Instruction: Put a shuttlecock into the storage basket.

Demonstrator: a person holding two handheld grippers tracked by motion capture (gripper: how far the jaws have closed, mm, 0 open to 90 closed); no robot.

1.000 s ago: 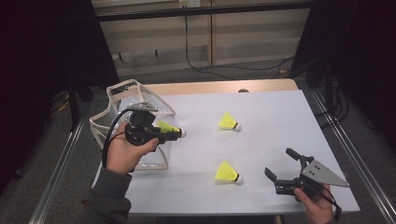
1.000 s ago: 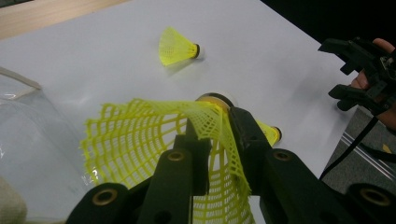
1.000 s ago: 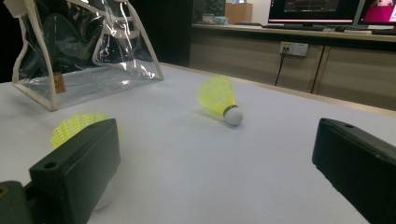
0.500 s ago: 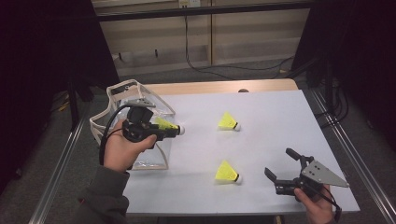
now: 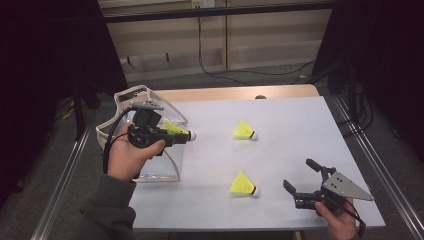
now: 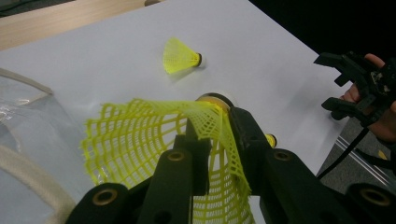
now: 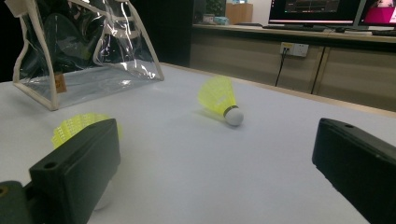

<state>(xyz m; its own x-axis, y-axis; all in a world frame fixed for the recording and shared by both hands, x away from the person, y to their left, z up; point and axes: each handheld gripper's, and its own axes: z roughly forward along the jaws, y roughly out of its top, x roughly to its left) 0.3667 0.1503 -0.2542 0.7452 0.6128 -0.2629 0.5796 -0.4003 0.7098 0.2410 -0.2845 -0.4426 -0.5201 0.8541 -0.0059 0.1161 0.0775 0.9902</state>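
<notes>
Nearest to us, our right gripper (image 5: 306,176) sits low at the near right corner of the white table (image 5: 290,120), jaws spread wide with nothing between them. In the right gripper view one yellow shuttlecock (image 7: 77,127) lies just behind the left jaw, partly hidden.

That same near shuttlecock (image 5: 242,185) lies on its side on the table, left of the right gripper and apart from it, cork pointing right.

Next out, our left hand (image 5: 127,157) holds the left gripper (image 5: 175,136) level over the table's left part, jaws clamped on a third yellow shuttlecock (image 5: 176,131). Left gripper view: the jaws pinch its mesh skirt (image 6: 140,140), which is crumpled, and the cork (image 6: 215,99) points away from the camera. Shuttlecock is off the table.

Directly under and behind the left gripper is the clear plastic pouch (image 5: 150,165) with white trim, standing at the left edge, mouth up.

Farthest, the last shuttlecock (image 5: 245,130) lies on its side mid-table, cork right, well apart from both grippers.
</notes>
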